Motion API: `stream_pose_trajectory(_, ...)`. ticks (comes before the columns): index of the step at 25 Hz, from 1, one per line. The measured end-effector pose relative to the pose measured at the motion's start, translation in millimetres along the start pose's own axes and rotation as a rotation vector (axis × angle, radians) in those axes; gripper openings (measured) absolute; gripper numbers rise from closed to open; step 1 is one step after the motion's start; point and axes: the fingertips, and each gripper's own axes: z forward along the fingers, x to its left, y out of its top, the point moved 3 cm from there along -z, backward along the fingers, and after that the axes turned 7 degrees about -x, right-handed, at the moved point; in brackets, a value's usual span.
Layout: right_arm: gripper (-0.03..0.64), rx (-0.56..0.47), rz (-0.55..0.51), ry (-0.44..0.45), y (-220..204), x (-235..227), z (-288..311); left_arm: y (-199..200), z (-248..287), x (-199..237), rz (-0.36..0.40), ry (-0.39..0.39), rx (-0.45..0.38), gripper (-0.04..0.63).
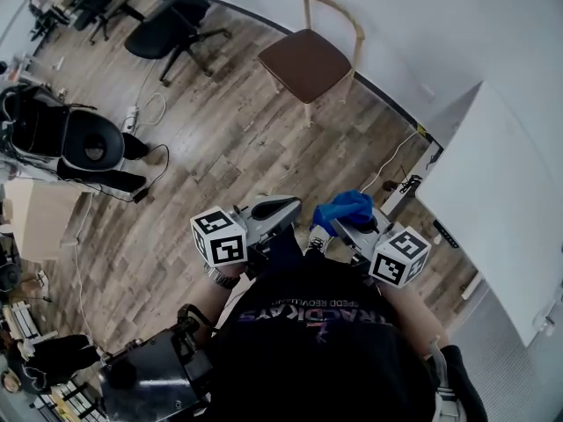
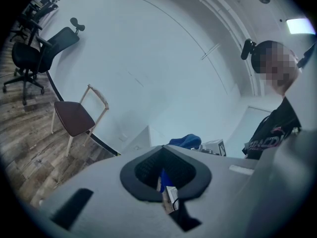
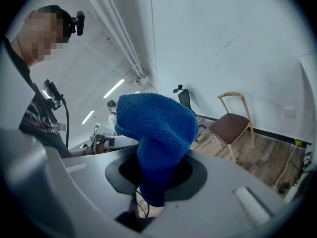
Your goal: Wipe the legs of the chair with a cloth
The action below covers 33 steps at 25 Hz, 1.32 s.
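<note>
The wooden chair [image 1: 308, 60] with a brown seat stands on its pale legs by the white wall, well ahead of me; it also shows in the left gripper view as the chair [image 2: 74, 117] and in the right gripper view as the chair [image 3: 230, 128]. My right gripper [image 1: 345, 222] is held close to my body, shut on a blue cloth [image 1: 345, 207] that bunches out above the jaws [image 3: 156, 128]. My left gripper [image 1: 281, 207] is beside it, jaws together with nothing between them [image 2: 166, 175]. Both are far from the chair.
Black office chairs [image 1: 171, 16] stand at the far left. A white cabinet [image 1: 501, 192] is on my right. A black round device [image 1: 88, 143] with cables and a power strip [image 1: 132, 117] lies on the wooden floor to the left.
</note>
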Motion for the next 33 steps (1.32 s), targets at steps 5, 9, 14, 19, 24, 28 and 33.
stream_pose_trajectory(5,0.086,0.013,-0.009,-0.004,1.3,-1.0,5.8,5.5,-0.9,7.0,-0.005,0.002,-0.003,0.000)
stream_pose_trajectory(9,0.086,0.021,-0.007,-0.013,2.4,0.3,9.8,9.2,-2.7,9.8,-0.017,0.003,-0.011,0.000)
stream_pose_trajectory(14,0.085,0.020,-0.004,-0.020,2.6,0.9,10.7,7.3,-3.2,9.3,-0.025,-0.004,-0.008,0.000)
stream_pose_trajectory(19,0.085,0.019,-0.001,-0.021,1.4,-0.9,10.9,5.6,-1.6,10.3,-0.030,-0.002,-0.007,0.000)
stream_pose_trajectory(24,0.085,0.019,0.004,-0.024,-1.1,-2.6,11.0,3.2,0.1,10.5,-0.038,-0.003,-0.009,0.000)
stream_pose_trajectory(28,0.084,0.027,0.003,-0.019,-2.1,-4.3,12.3,3.4,2.2,12.2,-0.040,0.001,-0.009,0.000)
stream_pose_trajectory(33,0.084,0.028,0.002,-0.018,-2.5,-5.0,12.2,3.2,1.8,13.3,-0.040,0.003,-0.016,0.000)
